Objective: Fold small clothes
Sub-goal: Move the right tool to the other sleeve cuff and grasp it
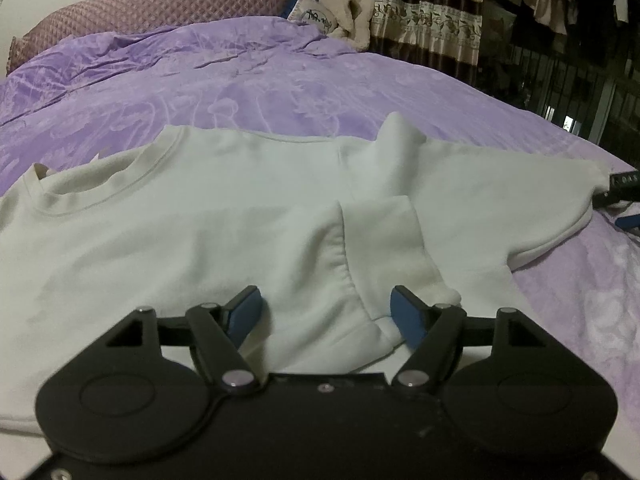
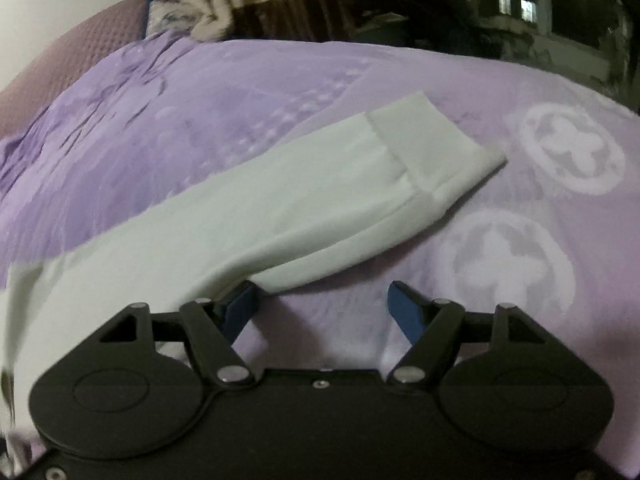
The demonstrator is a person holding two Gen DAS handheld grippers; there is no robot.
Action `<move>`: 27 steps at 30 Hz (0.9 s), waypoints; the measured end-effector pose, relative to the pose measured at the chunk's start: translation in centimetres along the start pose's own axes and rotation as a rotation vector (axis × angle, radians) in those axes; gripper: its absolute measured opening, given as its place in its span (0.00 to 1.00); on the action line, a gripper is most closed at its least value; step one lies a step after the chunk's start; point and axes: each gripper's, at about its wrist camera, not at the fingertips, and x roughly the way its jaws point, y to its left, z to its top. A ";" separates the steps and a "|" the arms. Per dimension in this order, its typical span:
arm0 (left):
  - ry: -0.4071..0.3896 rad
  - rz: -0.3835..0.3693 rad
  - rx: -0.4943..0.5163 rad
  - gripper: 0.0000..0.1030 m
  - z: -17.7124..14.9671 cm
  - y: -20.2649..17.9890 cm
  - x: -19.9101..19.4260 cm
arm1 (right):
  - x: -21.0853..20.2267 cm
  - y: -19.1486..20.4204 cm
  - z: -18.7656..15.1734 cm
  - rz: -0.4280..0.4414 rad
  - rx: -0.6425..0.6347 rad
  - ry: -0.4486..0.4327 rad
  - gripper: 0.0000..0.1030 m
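A white sweatshirt (image 1: 224,216) lies spread flat on a bed, on a lilac bedspread (image 1: 248,84) with a pale woven pattern. In the left wrist view its round neckline sits to the left, and one sleeve is folded back across the body so that the ribbed cuff (image 1: 384,236) lies near the lower middle of the garment. The other sleeve (image 2: 304,208) stretches out over the bedspread towards the right, as the right wrist view shows, its cuff end flat on the cover beside two round white motifs.

The left hand-held gripper (image 1: 326,312) hangs just over the sweatshirt with its blue-padded jaws spread wide. The folded cuff and a ridge of fabric lie in the gap between them, but neither pad presses on the cloth, so it holds nothing. Whether the right-hand pad brushes the cuff edge cannot be told.

The right hand-held gripper (image 2: 322,308) is also wide open and has hold of nothing. Bare bedspread shows between its jaws; the underside of the outstretched sleeve lies at the tip of its left-hand finger (image 2: 240,304), touching or very nearly so. This view is blurred.

Beyond the bed are a purple quilted headboard (image 1: 152,4), some cushions (image 1: 336,12), and a brown patterned curtain (image 1: 428,16).
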 end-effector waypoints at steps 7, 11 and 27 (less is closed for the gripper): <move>-0.015 -0.017 -0.017 0.73 -0.4 0.5 0.0 | 0.2 -3.5 2.0 -0.069 0.358 -0.002 0.33; -0.017 -0.020 -0.018 0.73 -0.4 0.5 -0.1 | 0.3 -6.5 1.4 0.060 0.571 -0.012 0.38; -0.029 -0.035 -0.031 0.75 -0.7 0.7 -0.1 | -2.3 -8.4 -0.3 0.187 0.798 -0.082 0.70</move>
